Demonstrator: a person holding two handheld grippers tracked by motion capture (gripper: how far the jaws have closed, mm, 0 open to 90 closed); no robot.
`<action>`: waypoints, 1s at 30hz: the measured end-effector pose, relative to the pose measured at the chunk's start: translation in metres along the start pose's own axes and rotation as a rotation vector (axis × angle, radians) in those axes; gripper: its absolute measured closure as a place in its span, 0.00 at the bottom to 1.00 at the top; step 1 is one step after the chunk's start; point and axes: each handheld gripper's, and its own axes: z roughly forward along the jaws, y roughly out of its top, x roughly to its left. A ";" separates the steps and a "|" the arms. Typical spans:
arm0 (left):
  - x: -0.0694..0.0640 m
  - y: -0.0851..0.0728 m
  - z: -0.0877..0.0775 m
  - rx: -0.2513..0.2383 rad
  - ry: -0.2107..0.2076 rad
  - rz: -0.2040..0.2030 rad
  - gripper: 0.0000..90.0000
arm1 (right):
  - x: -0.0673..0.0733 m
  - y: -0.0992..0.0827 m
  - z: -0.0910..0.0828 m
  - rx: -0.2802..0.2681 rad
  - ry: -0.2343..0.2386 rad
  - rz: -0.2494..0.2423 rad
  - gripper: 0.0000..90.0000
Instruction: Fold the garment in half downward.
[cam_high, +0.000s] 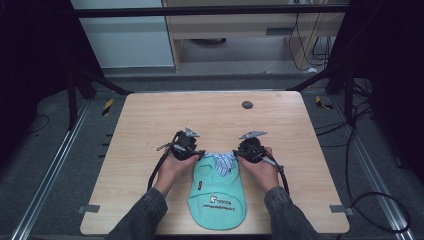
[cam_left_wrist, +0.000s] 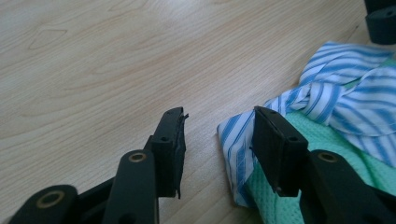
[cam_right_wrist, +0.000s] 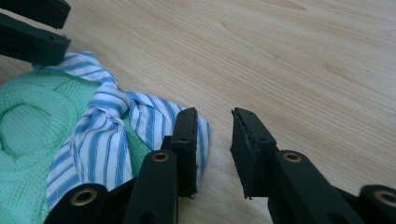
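A mint-green knitted garment (cam_high: 217, 197) with white print lies flat at the near middle of the wooden table (cam_high: 150, 115). Its blue-and-white striped collar (cam_high: 222, 162) points away from the person. My left gripper (cam_high: 201, 154) sits at the collar's left corner. In the left gripper view its jaws (cam_left_wrist: 218, 116) stand apart, one on bare wood, the other over the striped edge (cam_left_wrist: 238, 154). My right gripper (cam_high: 236, 154) is at the right corner. There the jaws (cam_right_wrist: 215, 116) are also apart, with the striped corner (cam_right_wrist: 203, 135) beside the left one. Neither pair presses the cloth.
A dark round grommet (cam_high: 247, 105) is set in the table near its far edge. Grey tape tabs (cam_high: 88, 208) mark the near corners. Cables trail from both grippers along the forearms. Black frame legs and floor rails flank the table.
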 end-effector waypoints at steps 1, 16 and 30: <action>0.000 -0.001 0.001 0.003 -0.004 0.000 0.61 | 0.001 0.000 0.001 0.002 0.002 0.000 0.81; -0.001 -0.013 0.010 0.016 -0.030 -0.017 0.57 | 0.011 -0.004 0.010 0.051 0.025 -0.030 0.72; -0.009 -0.016 0.009 0.003 -0.052 0.024 0.76 | 0.017 -0.010 0.012 0.058 0.024 -0.046 0.79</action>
